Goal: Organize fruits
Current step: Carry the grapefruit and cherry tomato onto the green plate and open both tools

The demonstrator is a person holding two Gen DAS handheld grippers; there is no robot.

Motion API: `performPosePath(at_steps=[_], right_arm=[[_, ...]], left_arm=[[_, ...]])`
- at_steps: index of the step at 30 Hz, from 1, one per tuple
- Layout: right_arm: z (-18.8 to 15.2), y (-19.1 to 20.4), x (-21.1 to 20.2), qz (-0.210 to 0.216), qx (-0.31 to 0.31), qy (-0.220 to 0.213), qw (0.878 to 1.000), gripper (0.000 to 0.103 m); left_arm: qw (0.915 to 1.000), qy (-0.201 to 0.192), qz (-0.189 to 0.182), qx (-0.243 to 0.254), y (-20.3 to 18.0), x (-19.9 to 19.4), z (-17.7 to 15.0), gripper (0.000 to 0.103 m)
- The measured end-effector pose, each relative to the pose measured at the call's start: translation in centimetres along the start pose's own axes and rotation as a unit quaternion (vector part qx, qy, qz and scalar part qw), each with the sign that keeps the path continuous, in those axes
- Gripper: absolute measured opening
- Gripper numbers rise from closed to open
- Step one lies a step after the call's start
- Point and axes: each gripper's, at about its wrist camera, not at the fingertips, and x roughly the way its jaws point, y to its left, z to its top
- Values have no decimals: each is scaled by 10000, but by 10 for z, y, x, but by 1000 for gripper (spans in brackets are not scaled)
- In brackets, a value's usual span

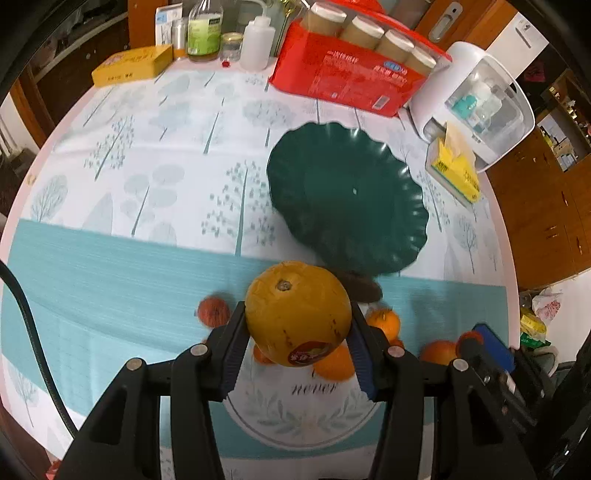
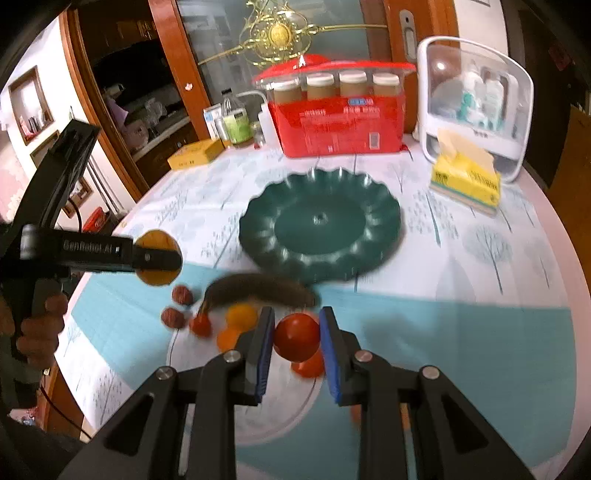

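My left gripper (image 1: 297, 328) is shut on a large orange (image 1: 297, 314) with a red sticker, held above the table in front of the dark green scalloped plate (image 1: 347, 199). It also shows in the right wrist view (image 2: 159, 258) at the left. My right gripper (image 2: 297, 332) is shut on a red tomato (image 2: 297, 336), lifted near the plate (image 2: 319, 225). A dark overripe banana (image 2: 258, 290), small oranges (image 2: 240, 315) and reddish-brown lychees (image 2: 183, 295) lie on the cloth in front of the plate, which holds nothing.
At the back stand a red box of jars (image 2: 334, 123), a white storage case (image 2: 476, 107), a yellow tissue pack (image 2: 467, 179), a yellow box (image 1: 133, 66) and bottles (image 1: 205, 31). The round table's edge curves at both sides.
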Motion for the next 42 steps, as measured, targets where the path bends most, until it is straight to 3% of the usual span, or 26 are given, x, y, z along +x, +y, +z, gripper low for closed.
performPosePath(at_steps=[8, 15, 20, 29, 39, 42], right_arm=[[40, -21, 30, 105, 103, -186, 9997, 25], [60, -49, 70, 212, 614, -38, 9979, 25], [62, -66, 96, 296, 934, 243, 9949, 25], [51, -76, 123, 451, 1286, 632, 9887, 25], [51, -71, 135, 496, 1229, 710, 9886, 26], [50, -71, 135, 501, 1275, 734, 9879, 34]], left_arm=[[9997, -221, -58, 22, -12, 14, 30, 49], [9985, -445, -296, 74, -20, 36, 50, 49], [9973, -489, -523, 132, -27, 53, 58, 49], [9975, -252, -450, 486, -41, 93, 58, 49], [9992, -61, -188, 339, -36, 110, 59, 49], [9997, -41, -140, 217, -32, 108, 59, 51]])
